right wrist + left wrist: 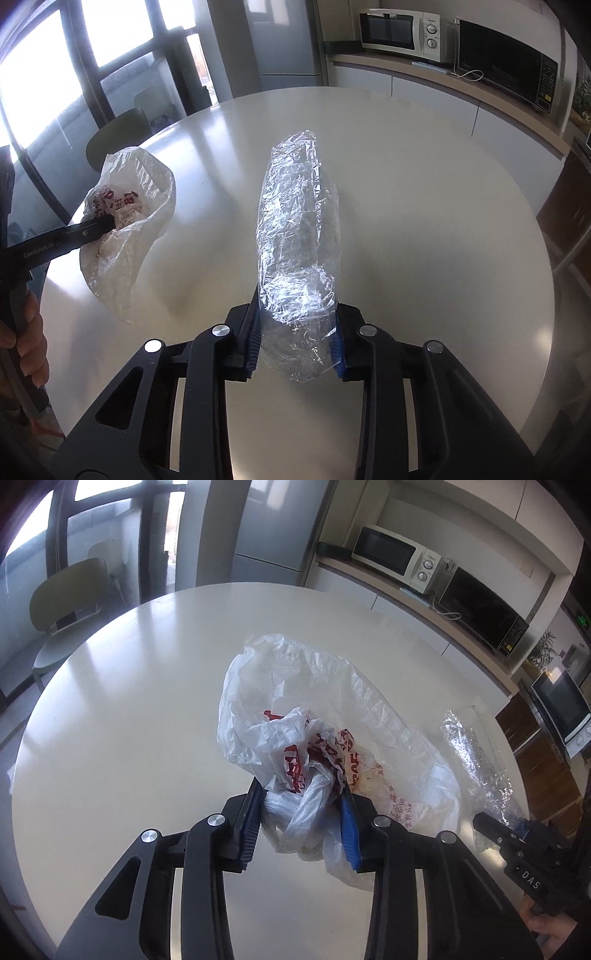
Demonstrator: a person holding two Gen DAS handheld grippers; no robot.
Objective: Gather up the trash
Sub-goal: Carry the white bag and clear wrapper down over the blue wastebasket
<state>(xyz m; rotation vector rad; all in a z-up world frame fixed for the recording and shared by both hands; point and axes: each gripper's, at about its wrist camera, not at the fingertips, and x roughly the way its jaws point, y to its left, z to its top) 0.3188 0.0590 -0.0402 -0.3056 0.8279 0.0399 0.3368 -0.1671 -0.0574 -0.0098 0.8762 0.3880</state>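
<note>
A crumpled white plastic bag with red print (306, 709) lies on the round white table (129, 701). My left gripper (301, 788) is shut on its knotted near end, with both blue pads pressed into the plastic. A long piece of clear crinkled plastic wrap (295, 229) lies on the table (424, 221), and my right gripper (297, 302) is shut on its near end. The right wrist view shows the left gripper (99, 225) at the left, buried in the white bag (147, 206). The left wrist view shows the right gripper (517, 834) at the wrap (472, 753).
An olive chair (62, 602) stands beyond the table's far left edge by the windows. A grey fridge (273, 528) stands behind the table. A white microwave (395, 557) and a black one (480, 609) sit on the counter at the right. A hand (26, 332) holds the left tool.
</note>
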